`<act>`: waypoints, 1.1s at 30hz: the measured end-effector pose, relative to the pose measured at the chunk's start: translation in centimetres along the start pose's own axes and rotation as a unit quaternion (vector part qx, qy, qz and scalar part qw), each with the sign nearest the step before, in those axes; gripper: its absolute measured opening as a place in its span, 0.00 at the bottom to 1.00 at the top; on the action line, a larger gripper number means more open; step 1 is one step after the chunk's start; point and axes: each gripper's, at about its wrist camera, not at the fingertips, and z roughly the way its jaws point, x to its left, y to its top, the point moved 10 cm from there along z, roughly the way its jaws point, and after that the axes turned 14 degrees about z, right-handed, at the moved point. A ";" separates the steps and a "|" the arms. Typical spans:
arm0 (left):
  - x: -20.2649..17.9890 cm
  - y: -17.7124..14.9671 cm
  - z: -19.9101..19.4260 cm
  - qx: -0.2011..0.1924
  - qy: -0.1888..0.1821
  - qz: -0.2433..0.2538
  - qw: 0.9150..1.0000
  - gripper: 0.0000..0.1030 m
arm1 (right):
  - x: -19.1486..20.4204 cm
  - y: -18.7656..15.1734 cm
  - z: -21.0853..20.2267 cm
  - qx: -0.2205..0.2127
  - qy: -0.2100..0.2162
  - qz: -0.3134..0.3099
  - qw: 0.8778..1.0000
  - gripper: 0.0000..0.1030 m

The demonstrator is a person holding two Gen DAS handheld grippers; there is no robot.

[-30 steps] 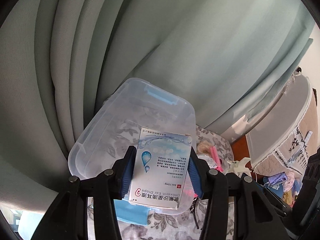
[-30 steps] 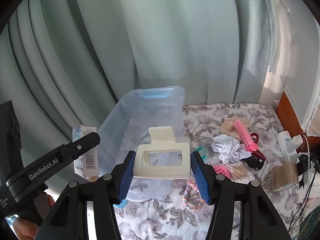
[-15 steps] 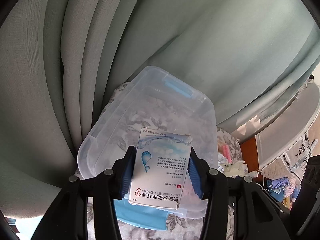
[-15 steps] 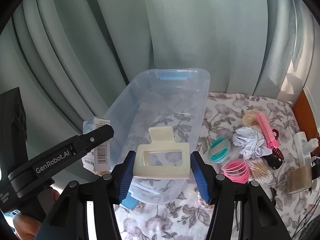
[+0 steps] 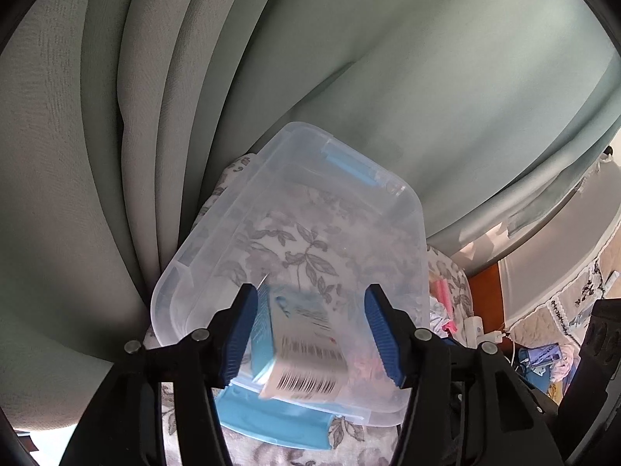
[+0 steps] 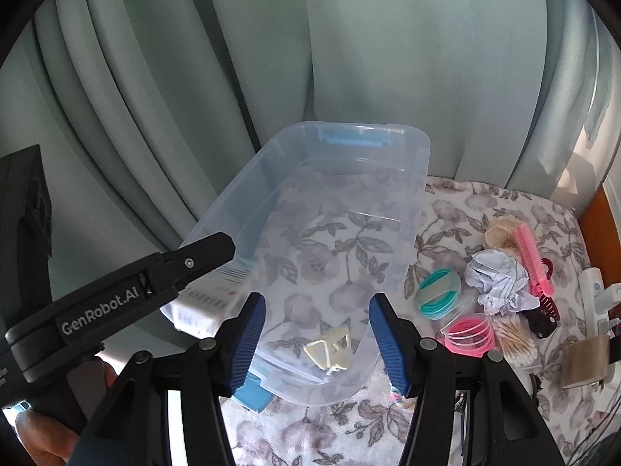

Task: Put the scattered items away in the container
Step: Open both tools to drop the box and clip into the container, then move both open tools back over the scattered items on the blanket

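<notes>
The clear plastic storage bin with blue latches [image 6: 341, 178] sat on the floral cloth [image 6: 465, 209]. The left gripper [image 5: 310, 334] had its jaws wide apart – the blurred white-and-blue medicine box [image 5: 302, 349] tumbled loose between them. The right gripper [image 6: 316, 339] gaped empty above the cream hair claw clip [image 6: 330, 351] – lying inside the bin.

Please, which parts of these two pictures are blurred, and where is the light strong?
Left wrist view: the medicine box between the open fingers of the left hand-held gripper is smeared by motion, while the clear bin stays sharp. Right wrist view: the cream hair clip inside the bin is slightly smeared; sunlight falls brightly on the curtain at right. Both views bend straight lines near the edges.
</notes>
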 end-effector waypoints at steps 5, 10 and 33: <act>0.0 -0.1 -0.2 0.005 0.004 0.003 1.000 0.70 | -0.5 0.0 0.0 0.003 -0.003 0.007 1.000 0.59; -0.2 -0.4 -0.1 0.012 0.010 0.008 1.000 0.77 | -1.2 -0.1 -0.5 0.001 -0.004 0.015 1.000 0.63; -4.5 -1.9 -1.2 0.031 0.056 0.072 0.995 0.78 | -6.9 -0.8 -5.3 -0.048 0.027 0.081 0.995 1.00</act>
